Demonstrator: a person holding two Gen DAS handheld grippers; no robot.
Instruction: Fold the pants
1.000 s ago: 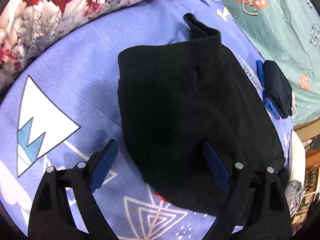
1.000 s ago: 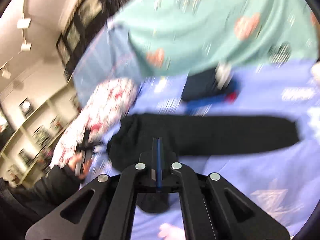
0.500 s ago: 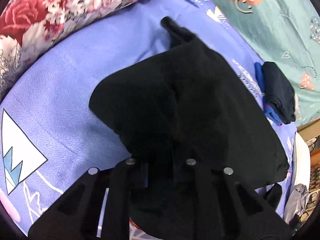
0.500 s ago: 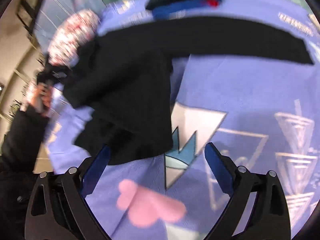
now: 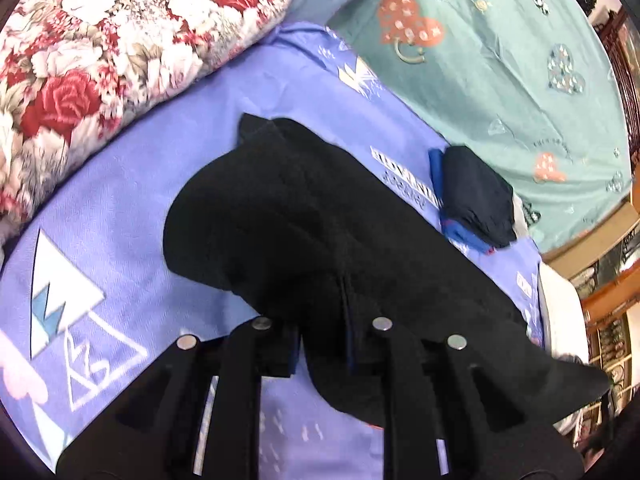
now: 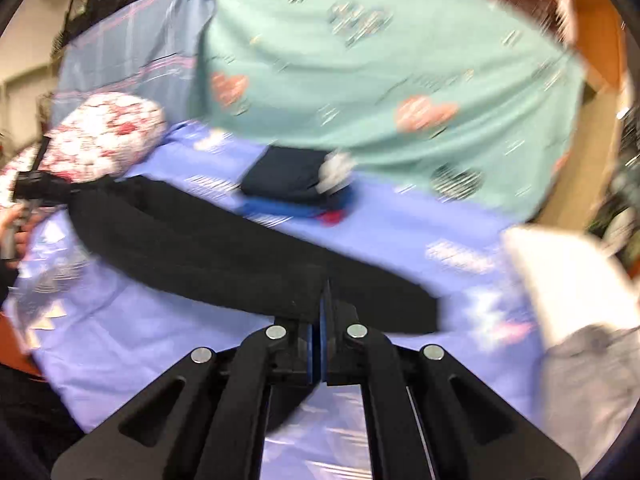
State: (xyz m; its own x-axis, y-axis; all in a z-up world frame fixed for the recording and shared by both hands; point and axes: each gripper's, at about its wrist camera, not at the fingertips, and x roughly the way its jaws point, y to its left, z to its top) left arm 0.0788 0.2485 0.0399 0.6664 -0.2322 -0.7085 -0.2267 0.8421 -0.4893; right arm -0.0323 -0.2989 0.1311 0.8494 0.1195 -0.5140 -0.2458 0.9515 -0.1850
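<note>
While both grippers are clamped on the black pants (image 5: 304, 216), the garment spans the purple bed sheet (image 5: 120, 184) between them.

Left gripper (image 5: 320, 320): fingers nearly together, pinching a thick bunch of pants fabric; cloth drapes over and past the fingers toward the right edge of the left wrist view. The pants run up-left from there to a narrow end near the floral pillow (image 5: 100, 40).

Right gripper (image 6: 323, 312): fingers fully together, blue pads touching, with the pants (image 6: 192, 248) edge caught at the tips. Right wrist view is motion-blurred, so can't tell how much fabric is between the pads. From that view the pants stretch as a long dark band, lower right to upper left, where the other gripper and a hand (image 6: 16, 228) show at the frame edge.

Other stuff on the bed:
- folded dark garment (image 5: 476, 196) on top of sth blue, just beside the pants, at the border of the purple sheet and the teal blanket (image 5: 500, 60)
- teal blanket w/ heart prints covers the far side
- white item (image 6: 568, 280) and grey cloth (image 6: 588, 384) at the right edge, too blurred to ID
</note>
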